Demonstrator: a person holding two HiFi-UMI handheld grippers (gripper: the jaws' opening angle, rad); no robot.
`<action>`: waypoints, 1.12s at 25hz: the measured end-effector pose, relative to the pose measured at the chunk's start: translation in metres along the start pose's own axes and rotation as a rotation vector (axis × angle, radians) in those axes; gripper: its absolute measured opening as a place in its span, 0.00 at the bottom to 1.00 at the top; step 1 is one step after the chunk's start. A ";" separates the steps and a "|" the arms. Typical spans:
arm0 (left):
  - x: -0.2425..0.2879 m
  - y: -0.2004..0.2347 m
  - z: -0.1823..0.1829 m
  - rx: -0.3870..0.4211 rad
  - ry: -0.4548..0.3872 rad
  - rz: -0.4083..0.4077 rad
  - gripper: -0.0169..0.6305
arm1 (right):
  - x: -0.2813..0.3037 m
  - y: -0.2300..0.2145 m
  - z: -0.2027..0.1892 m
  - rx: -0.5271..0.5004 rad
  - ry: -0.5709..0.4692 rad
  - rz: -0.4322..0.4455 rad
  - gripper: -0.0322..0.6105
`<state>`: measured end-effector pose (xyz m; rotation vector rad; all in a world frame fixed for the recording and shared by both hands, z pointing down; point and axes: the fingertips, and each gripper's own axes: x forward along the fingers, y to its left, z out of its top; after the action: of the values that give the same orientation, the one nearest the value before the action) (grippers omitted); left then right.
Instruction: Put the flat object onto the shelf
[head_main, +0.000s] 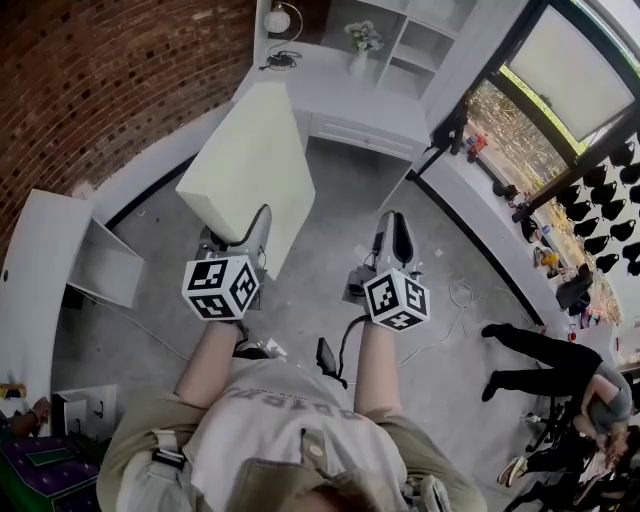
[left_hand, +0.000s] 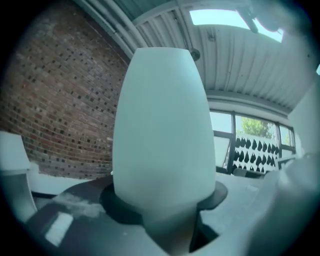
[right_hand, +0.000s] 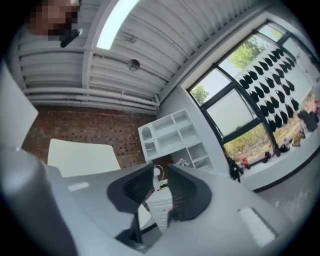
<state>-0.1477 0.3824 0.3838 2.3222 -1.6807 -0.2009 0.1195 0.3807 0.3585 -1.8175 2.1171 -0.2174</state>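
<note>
Your left gripper (head_main: 258, 222) is clamped on the lower edge of a pale cream, flat rectangular panel (head_main: 252, 165). In the left gripper view the panel (left_hand: 160, 125) rises straight out from between the two dark jaws and fills the middle of the picture, with both jaws pressed against its faces. In the head view the panel is in the air above the grey concrete floor (head_main: 340, 200), leaning to one side. Its far end points toward the white desk with drawers (head_main: 372, 128).

Your right gripper (head_main: 392, 225) is apart from the panel, off to its right. In the right gripper view its jaws (right_hand: 160, 186) stand only a narrow slit apart, and nothing is between them. The panel (right_hand: 82, 157) shows at the left of that view.

The tall white shelf unit with open compartments (right_hand: 175, 135) stands beyond the desk against the red brick wall (head_main: 100, 80). A small vase of flowers (head_main: 362, 40) sits on the desk below it. The panel is not on the shelf unit; it is in your left gripper, on the near side of the desk.
</note>
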 end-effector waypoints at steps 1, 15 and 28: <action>0.001 0.002 0.000 -0.038 -0.009 -0.001 0.44 | 0.001 -0.003 -0.003 0.044 0.003 0.006 0.25; 0.047 0.021 -0.011 -0.552 -0.107 -0.069 0.43 | 0.013 -0.026 -0.080 0.559 0.121 0.039 0.73; 0.147 0.019 -0.031 -0.822 -0.061 -0.169 0.43 | 0.063 -0.020 -0.158 0.955 0.213 0.065 0.88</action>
<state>-0.1099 0.2414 0.4252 1.8138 -1.1023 -0.8262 0.0744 0.2993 0.5027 -1.1678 1.6925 -1.2042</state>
